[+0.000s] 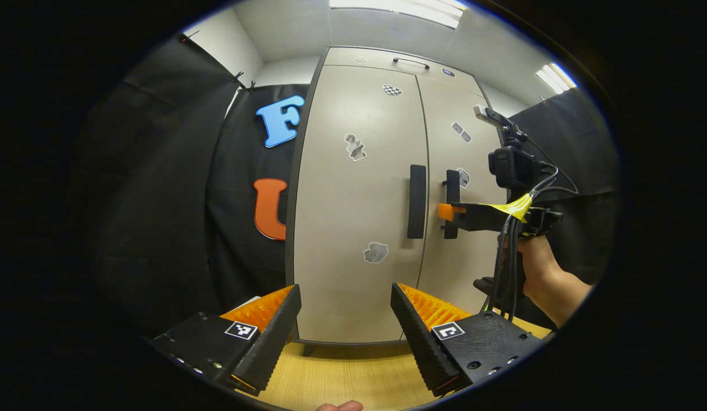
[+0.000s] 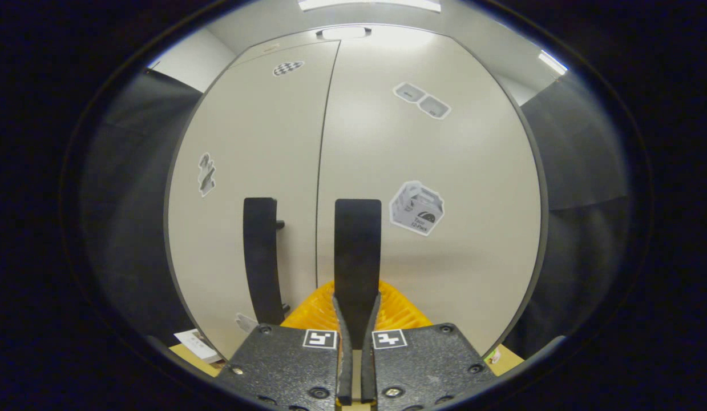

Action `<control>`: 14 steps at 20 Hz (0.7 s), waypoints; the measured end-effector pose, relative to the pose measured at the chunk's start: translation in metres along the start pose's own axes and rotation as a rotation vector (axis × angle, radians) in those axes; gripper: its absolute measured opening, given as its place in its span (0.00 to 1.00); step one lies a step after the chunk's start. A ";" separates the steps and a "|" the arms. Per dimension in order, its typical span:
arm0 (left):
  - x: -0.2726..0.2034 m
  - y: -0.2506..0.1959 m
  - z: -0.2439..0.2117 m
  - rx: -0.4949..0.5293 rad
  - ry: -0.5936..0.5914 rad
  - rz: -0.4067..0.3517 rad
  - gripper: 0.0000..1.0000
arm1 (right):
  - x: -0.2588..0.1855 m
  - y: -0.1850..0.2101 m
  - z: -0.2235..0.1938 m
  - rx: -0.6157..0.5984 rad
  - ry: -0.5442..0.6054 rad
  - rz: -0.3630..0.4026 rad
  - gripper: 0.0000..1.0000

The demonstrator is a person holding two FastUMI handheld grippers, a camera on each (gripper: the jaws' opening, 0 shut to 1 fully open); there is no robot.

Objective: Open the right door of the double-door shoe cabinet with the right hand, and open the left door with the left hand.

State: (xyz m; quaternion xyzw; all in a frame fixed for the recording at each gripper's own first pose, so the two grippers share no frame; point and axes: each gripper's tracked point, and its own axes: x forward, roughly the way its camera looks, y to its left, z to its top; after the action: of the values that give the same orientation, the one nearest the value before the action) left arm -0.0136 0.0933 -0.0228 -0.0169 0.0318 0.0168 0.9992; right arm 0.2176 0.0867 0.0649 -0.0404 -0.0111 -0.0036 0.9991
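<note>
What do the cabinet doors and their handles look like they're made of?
Cabinet doors: smooth matte beige panels, probably laminated board or painted metal, given the soft ceiling-light sheen. Handles, left and right: black bars with a dull finish, likely plastic or coated metal. The right gripper is clamped on the right one.

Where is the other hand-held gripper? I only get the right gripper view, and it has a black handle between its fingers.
Observer: In the left gripper view, the left hand-held gripper hangs in front of the left door, apart from it and touching nothing.
Operator: Is it open?
Observer: Yes, its jaws stand wide apart. The left door handle shows farther off, above the gap between them.
Operator: Can you see mine from there?
Observer: Yes. The right hand-held gripper is at the right door handle, and a person's hand holds it from below.
</note>
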 end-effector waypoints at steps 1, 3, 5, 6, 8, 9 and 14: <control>0.000 -0.002 -0.001 0.001 0.001 -0.003 0.95 | -0.004 0.000 0.000 -0.004 -0.001 0.010 0.10; -0.002 -0.007 -0.001 0.004 0.001 -0.008 0.95 | -0.018 0.000 0.001 0.001 -0.004 0.036 0.09; -0.003 -0.016 -0.001 0.007 0.002 -0.020 0.95 | -0.030 -0.001 0.000 0.006 -0.006 0.063 0.09; -0.004 -0.020 -0.001 0.009 0.003 -0.026 0.95 | -0.037 -0.002 0.000 0.008 -0.005 0.077 0.09; -0.005 -0.029 0.000 0.015 0.001 -0.038 0.95 | -0.052 -0.007 0.000 0.008 0.000 0.103 0.09; -0.006 -0.034 0.001 0.018 -0.002 -0.045 0.95 | -0.058 -0.009 0.001 0.002 -0.001 0.112 0.09; -0.011 -0.054 0.004 0.032 -0.012 -0.064 0.95 | -0.088 -0.022 0.001 -0.003 -0.003 0.153 0.10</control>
State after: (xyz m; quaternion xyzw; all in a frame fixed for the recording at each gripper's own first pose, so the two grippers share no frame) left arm -0.0228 0.0393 -0.0163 -0.0018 0.0255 -0.0158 0.9995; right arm 0.1294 0.0651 0.0660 -0.0429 -0.0094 0.0728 0.9964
